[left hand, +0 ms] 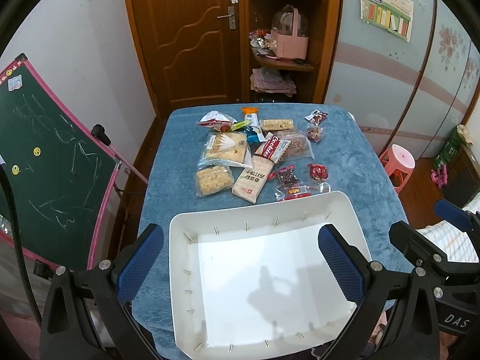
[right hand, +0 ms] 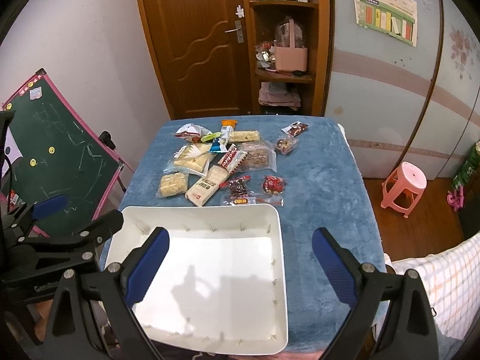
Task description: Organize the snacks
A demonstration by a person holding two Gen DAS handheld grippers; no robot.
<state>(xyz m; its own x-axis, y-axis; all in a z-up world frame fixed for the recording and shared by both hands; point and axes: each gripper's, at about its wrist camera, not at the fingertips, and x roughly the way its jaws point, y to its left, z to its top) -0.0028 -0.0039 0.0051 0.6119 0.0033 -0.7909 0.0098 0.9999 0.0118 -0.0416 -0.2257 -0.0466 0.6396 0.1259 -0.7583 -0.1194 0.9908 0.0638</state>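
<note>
A white empty bin [left hand: 186, 258] [right hand: 279, 270] sits at the near edge of a table with a blue cloth [left hand: 360, 156] [right hand: 324, 180]. Beyond it lies a pile of snack packets [left hand: 255, 153] [right hand: 222, 162]: a Cookies pack [left hand: 271, 147], a long cracker pack [left hand: 252, 180], a noodle-snack pack [left hand: 213, 180], red-wrapped sweets [left hand: 317, 170]. My left gripper [left hand: 240, 240] is open and empty above the bin. My right gripper [right hand: 240, 241] is open and empty above the bin's right wall. The left gripper also shows in the right wrist view [right hand: 84, 213].
A green chalkboard [left hand: 51, 162] on a pink frame leans left of the table. A wooden door [left hand: 192, 39] and a corner shelf [left hand: 285, 45] stand behind. A pink stool [right hand: 405, 186] stands on the right floor. A checked cloth [right hand: 444, 285] lies at the near right.
</note>
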